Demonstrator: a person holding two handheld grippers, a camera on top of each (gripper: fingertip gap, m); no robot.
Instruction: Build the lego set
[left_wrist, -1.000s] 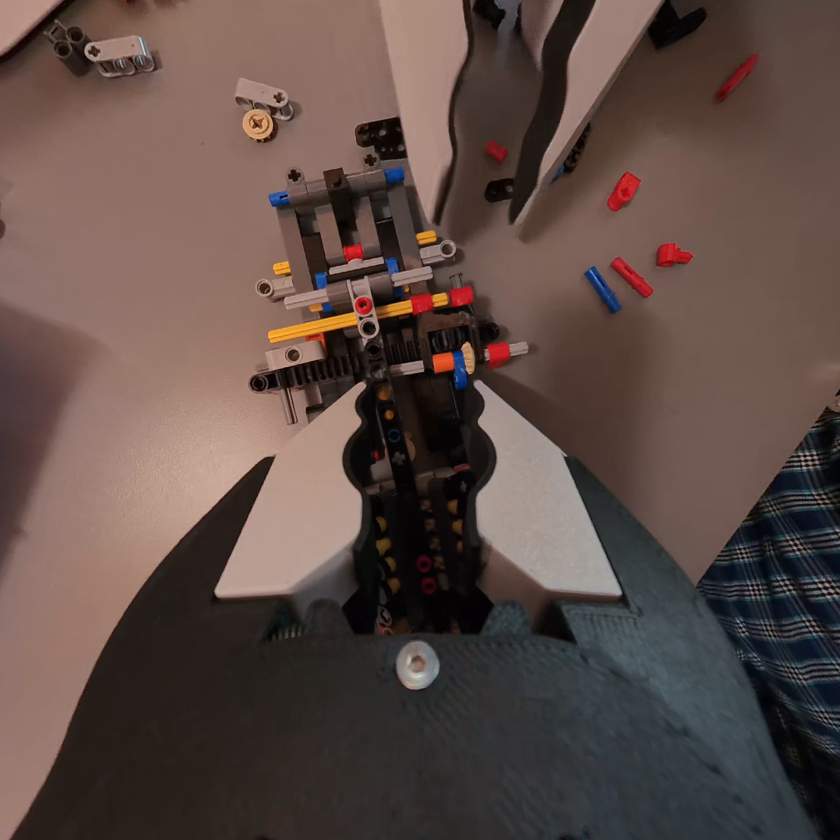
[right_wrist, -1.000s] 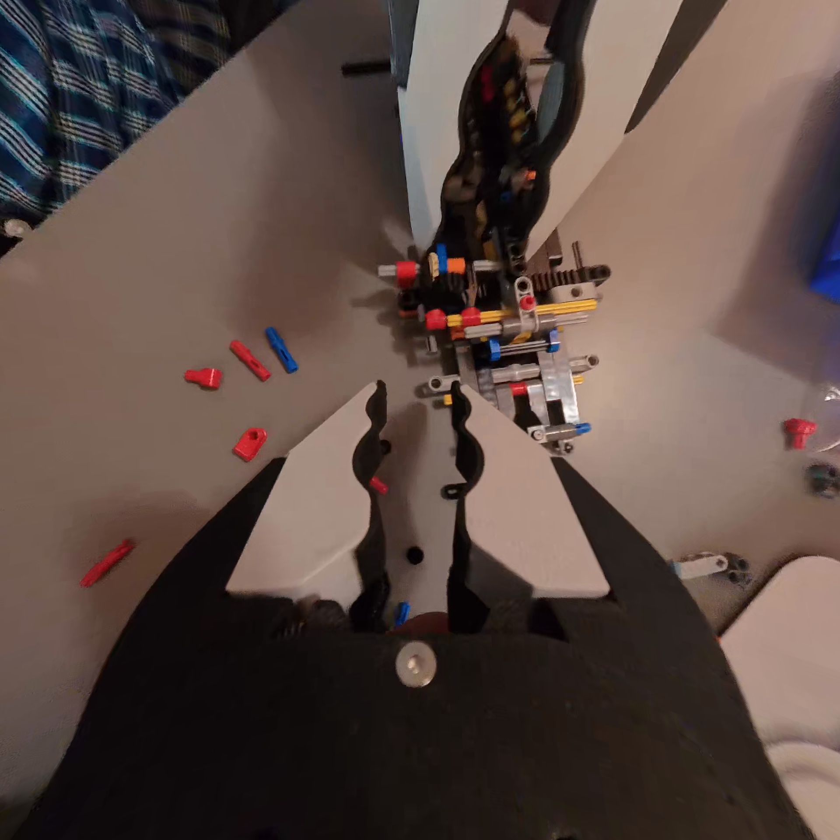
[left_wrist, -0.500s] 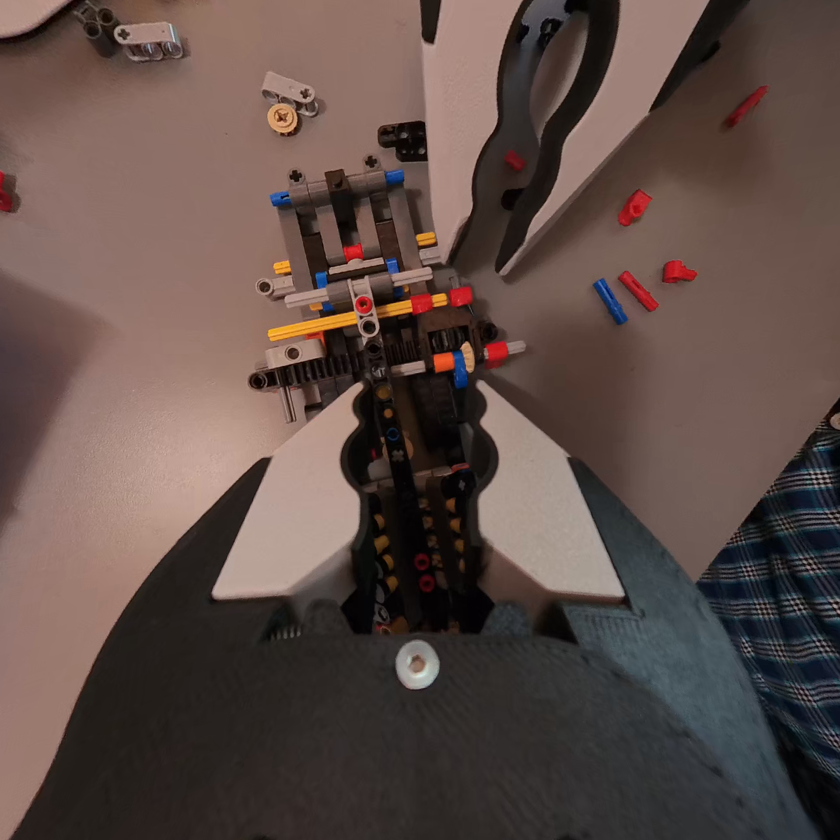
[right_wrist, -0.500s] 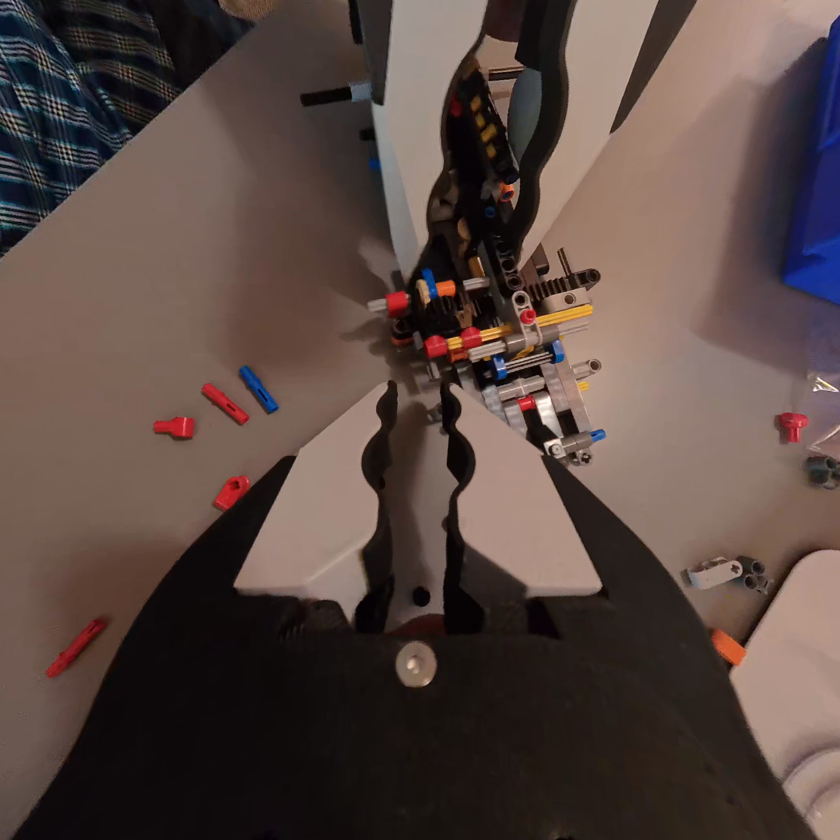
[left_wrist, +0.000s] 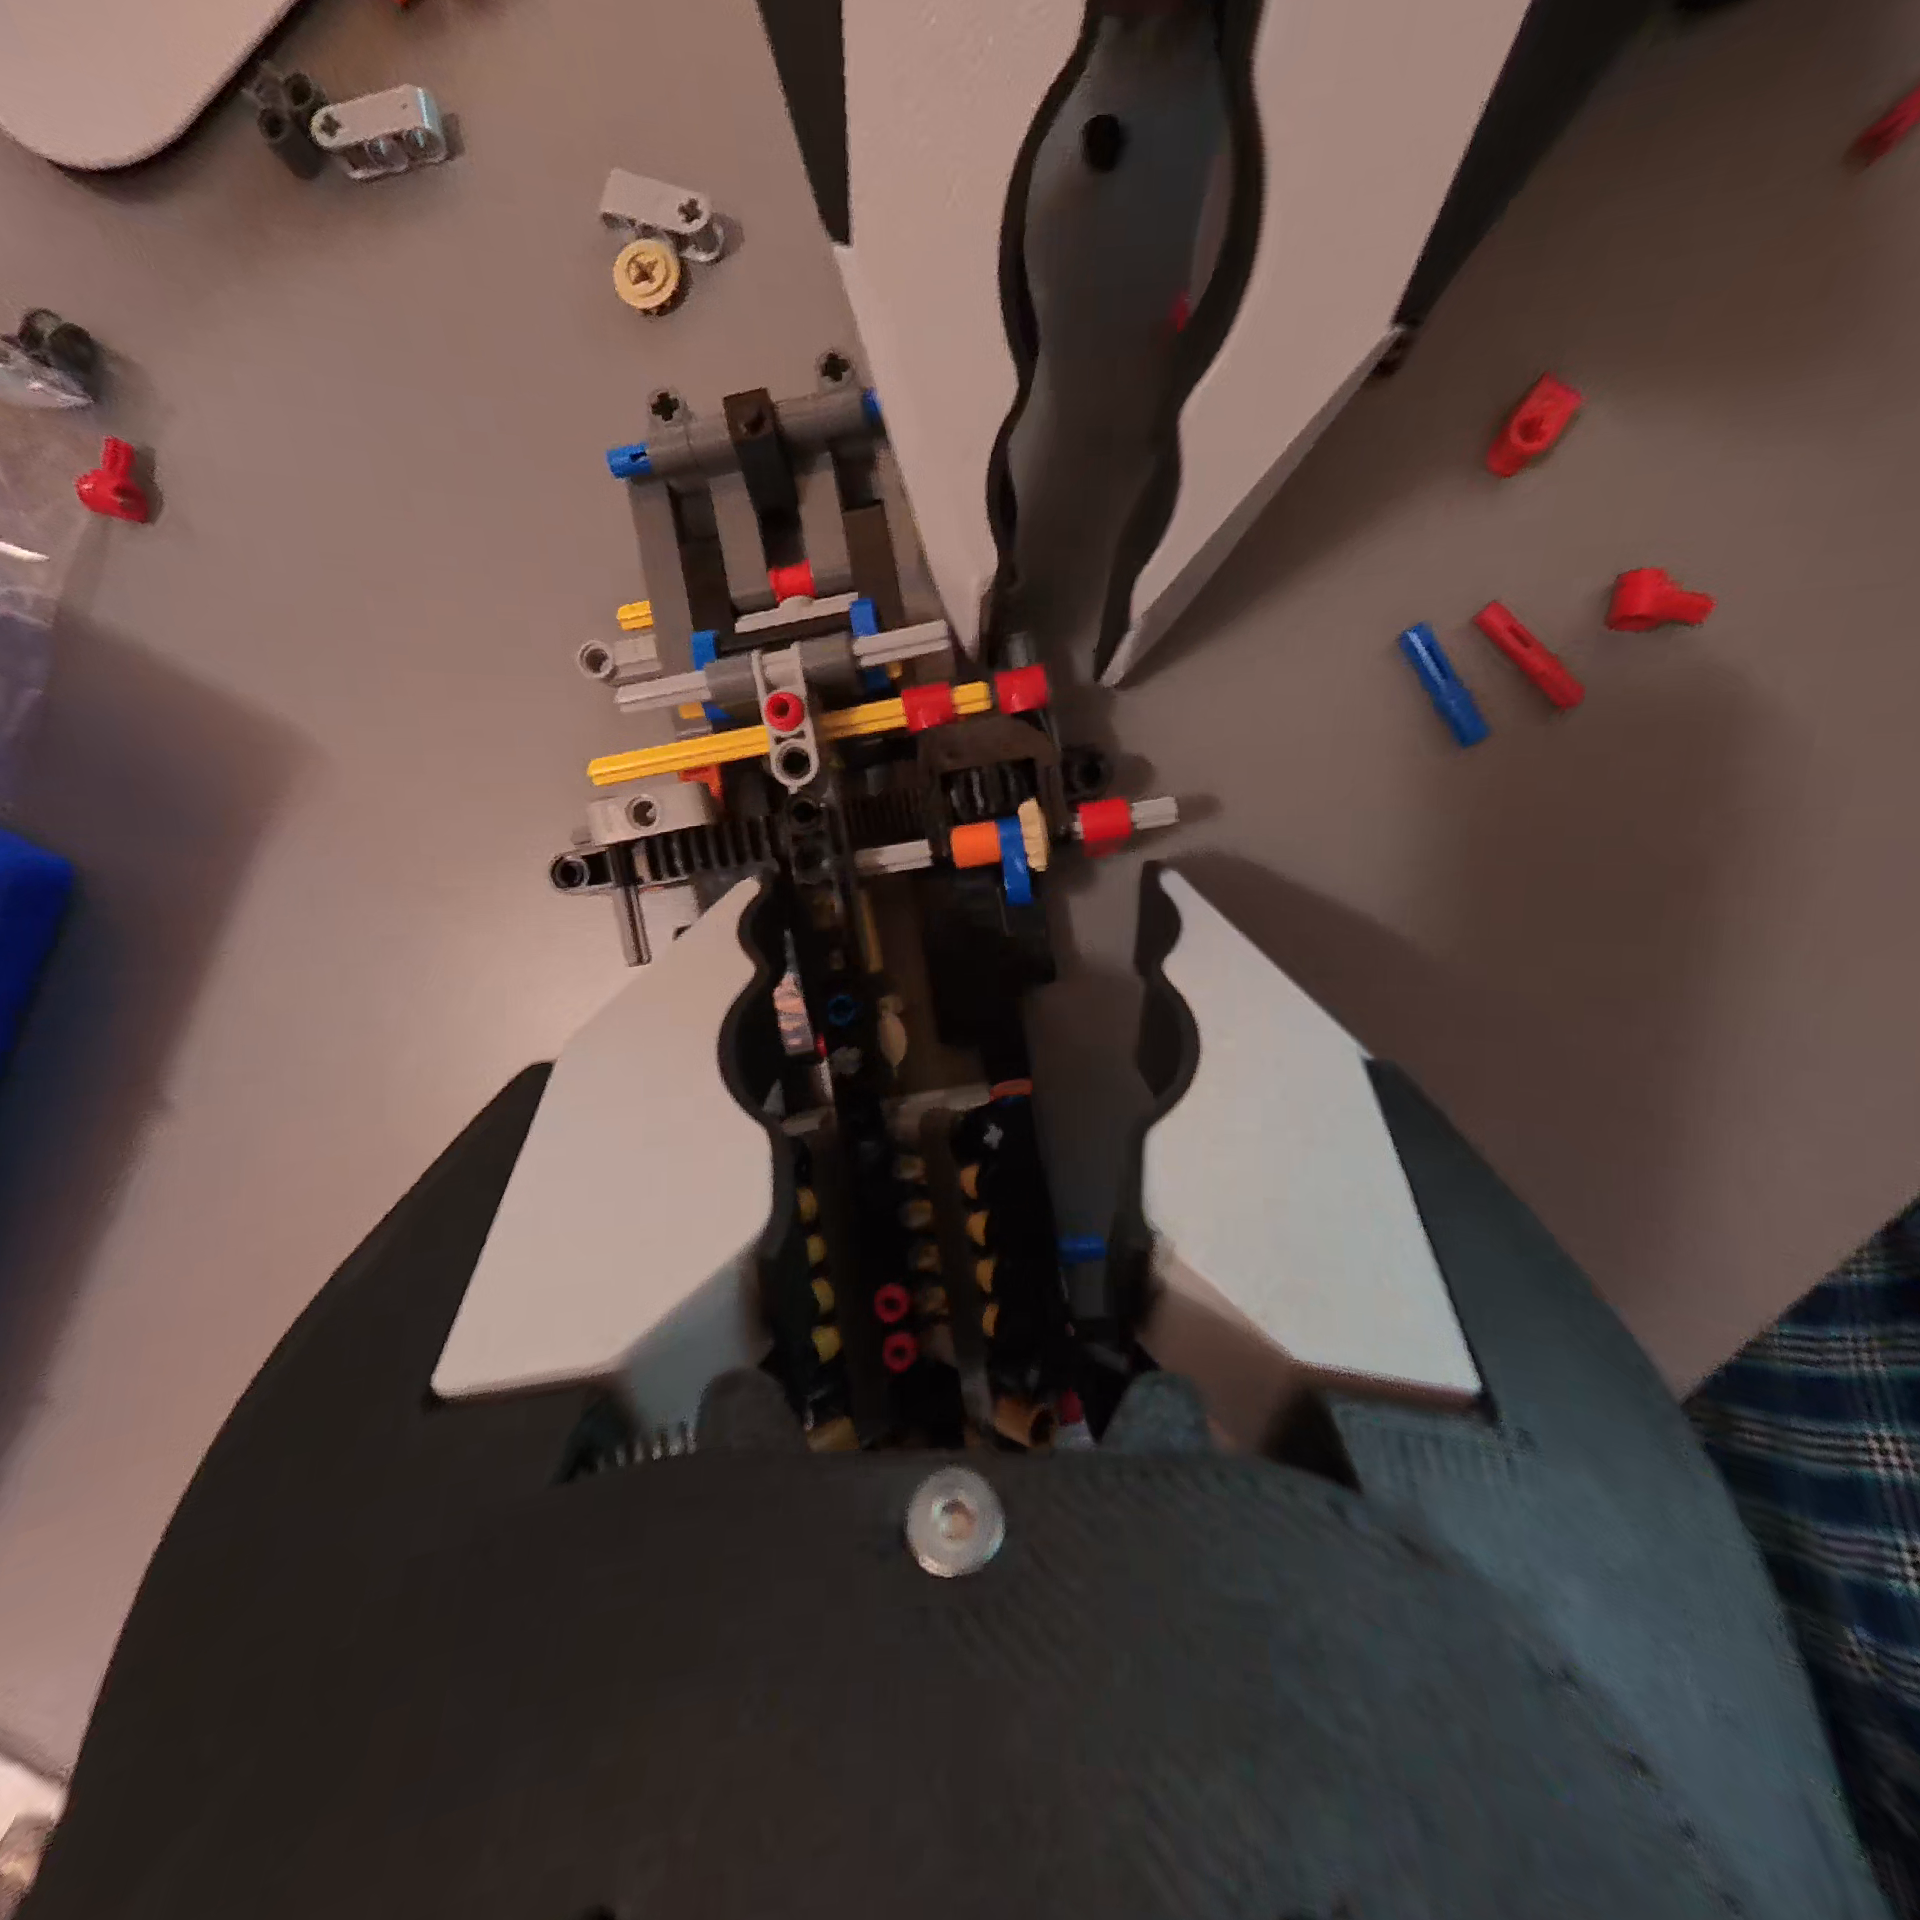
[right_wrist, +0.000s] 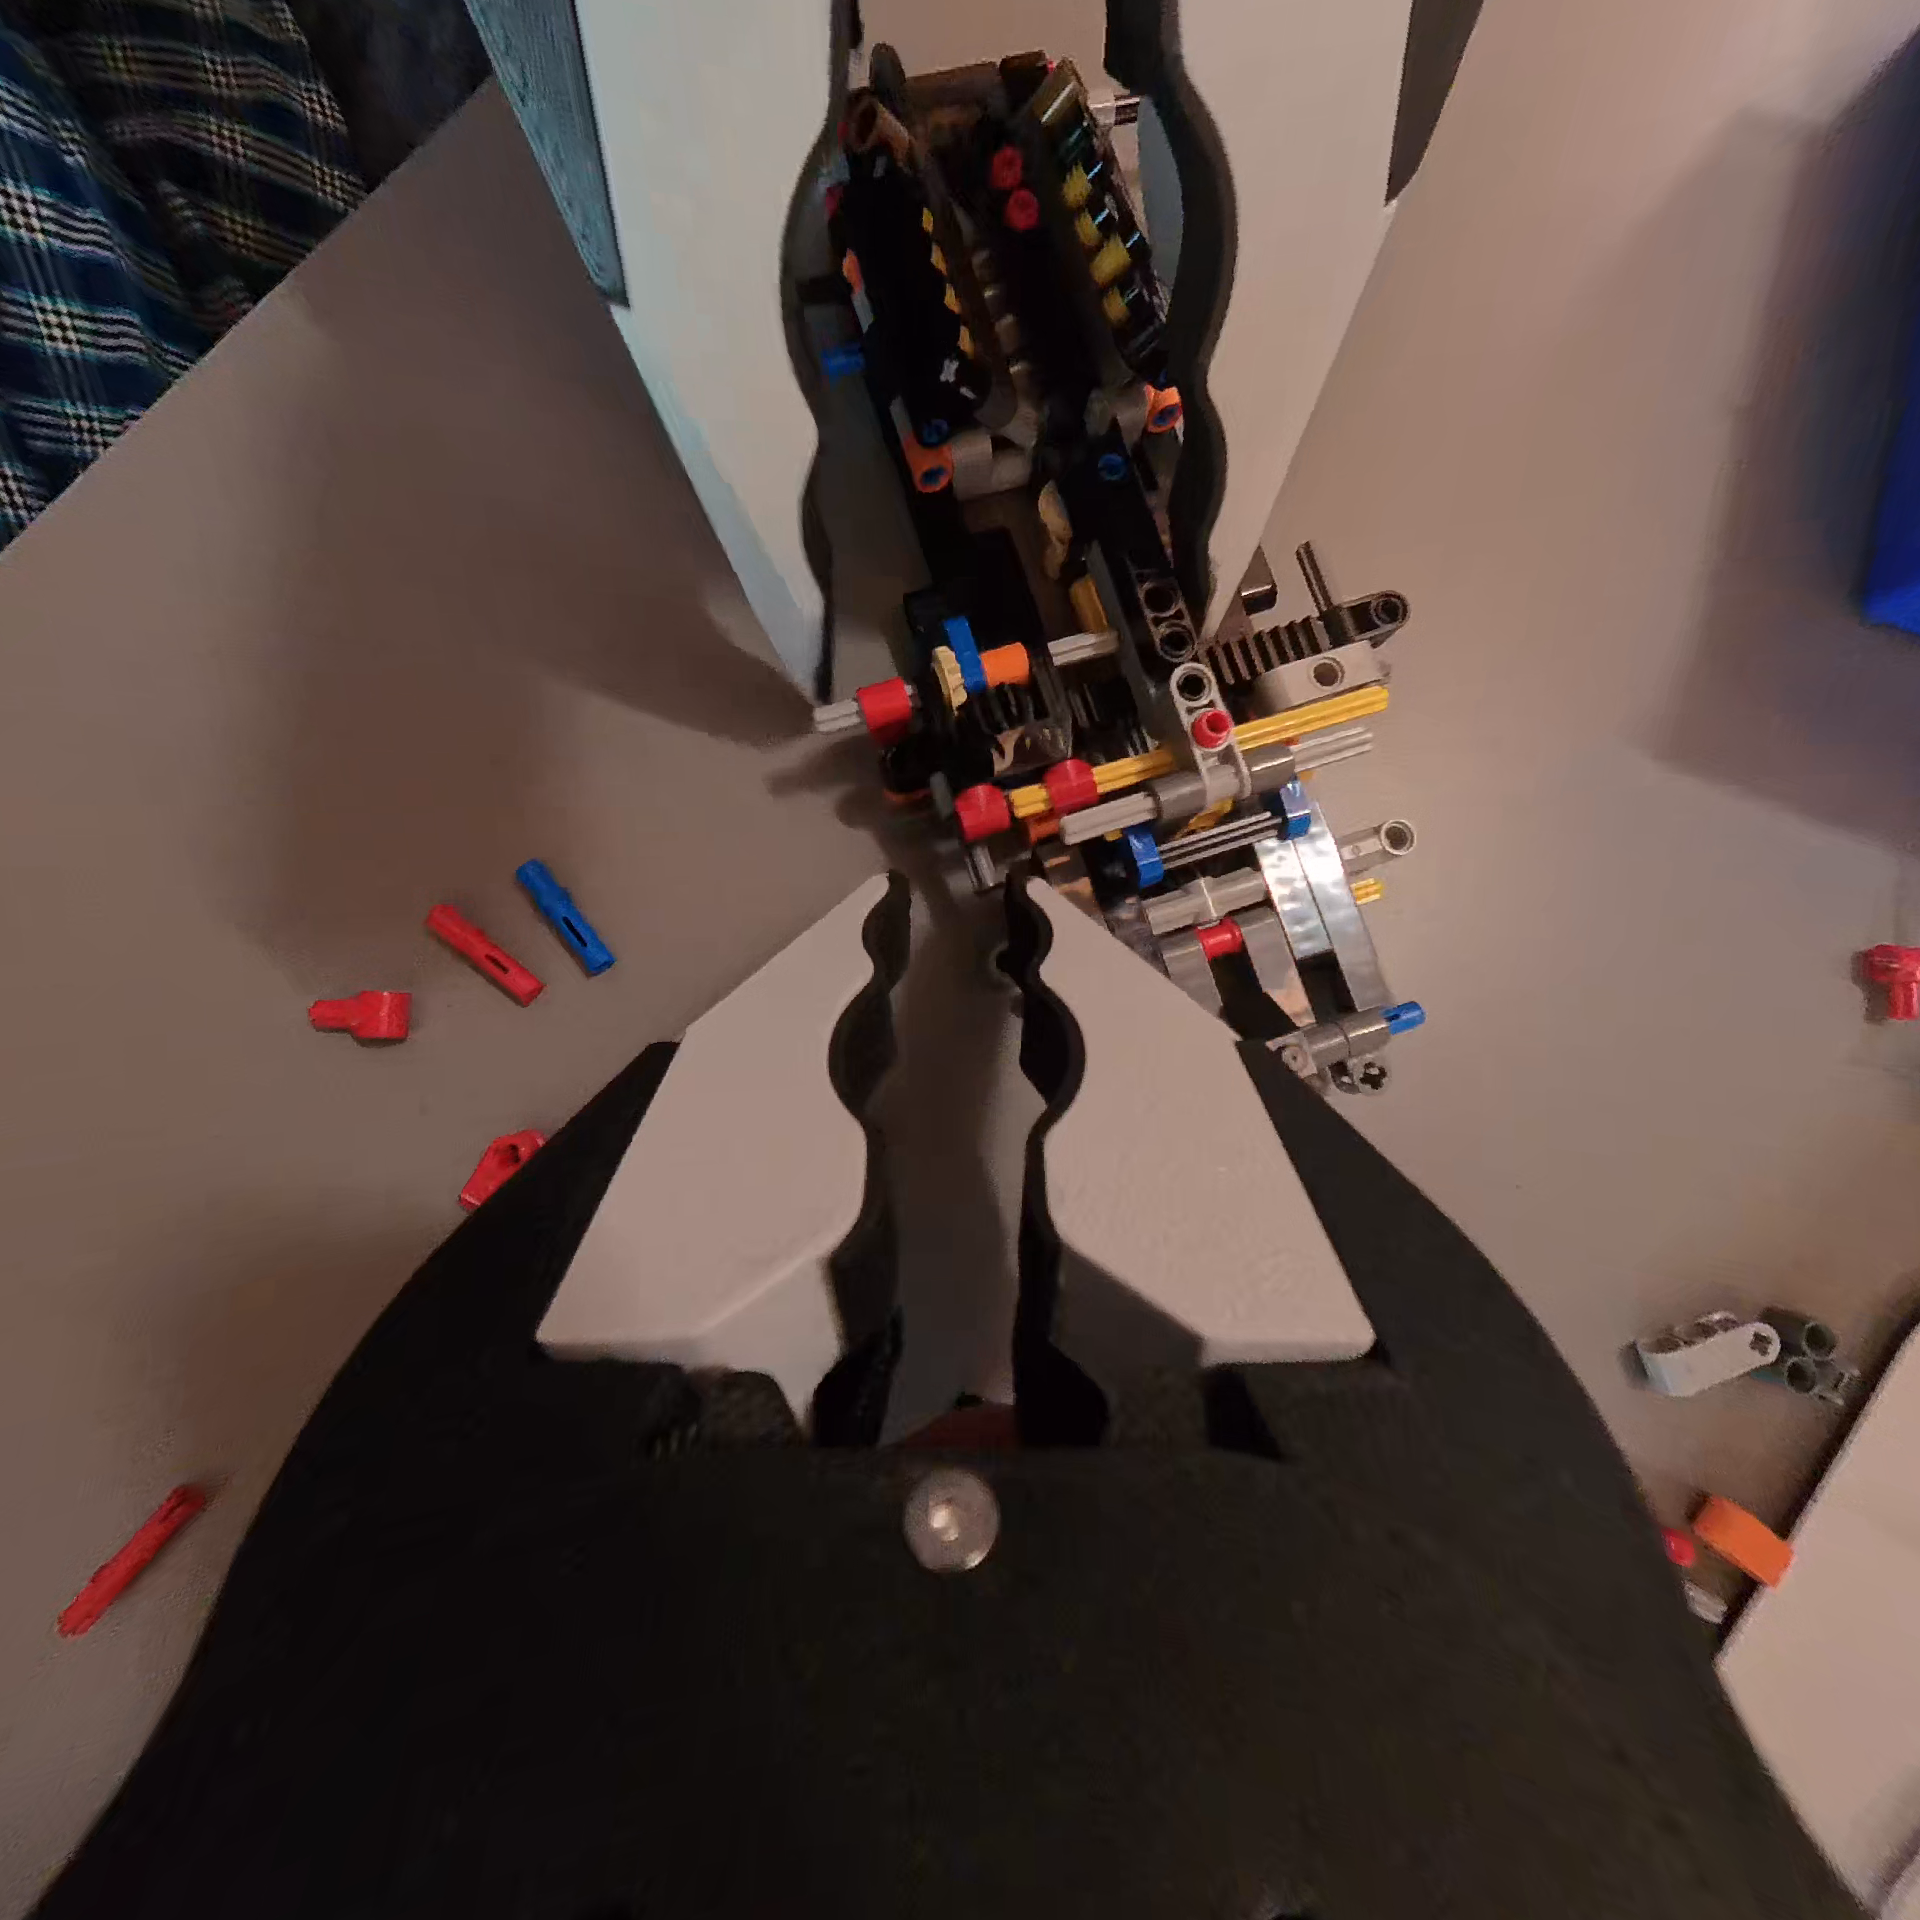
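In the left wrist view, the left tongs (left_wrist: 951, 935) stand wide apart around the black rear body of the partly built lego model (left_wrist: 810, 727), a dense assembly of black, grey, yellow, red and blue technic pieces lying on the pale grey tabletop (left_wrist: 312, 644). The left finger (left_wrist: 665, 1091) lies against the model's side, while a strip of bare tabletop shows between the model and the right finger (left_wrist: 1278, 1143), so the tongs bracket the model without clamping it. Opposite, the right tongs (left_wrist: 1049, 665) point down at the model's right edge beside a red bush (left_wrist: 1020, 688), their tips slightly parted and holding nothing visible. Loose on the tabletop to the right lie a blue pin (left_wrist: 1442, 684), a red pin (left_wrist: 1527, 655) and two red connectors (left_wrist: 1532, 424) (left_wrist: 1652, 601). To the upper left sit a tan round gear (left_wrist: 649, 273) and a light grey short beam (left_wrist: 390, 127); a red small connector (left_wrist: 114, 480) lies at the far left.

In the right wrist view, the right tongs (right_wrist: 951, 894) hover just off the model (right_wrist: 1143, 748), tips close to its red-bushed corner, with a narrow gap between the fingers and only tabletop (right_wrist: 520, 582) showing in that gap. The left tongs (right_wrist: 1018, 644) come in from the top, spread around the model's black body. The blue pin (right_wrist: 566, 916) and red pin (right_wrist: 484, 954) lie left of the right tongs, and a long red axle pin (right_wrist: 130, 1558) lies near the lower left. An orange round piece (right_wrist: 1743, 1553) sits at the lower right, beside the edge of a white tray (right_wrist: 1829, 1662).
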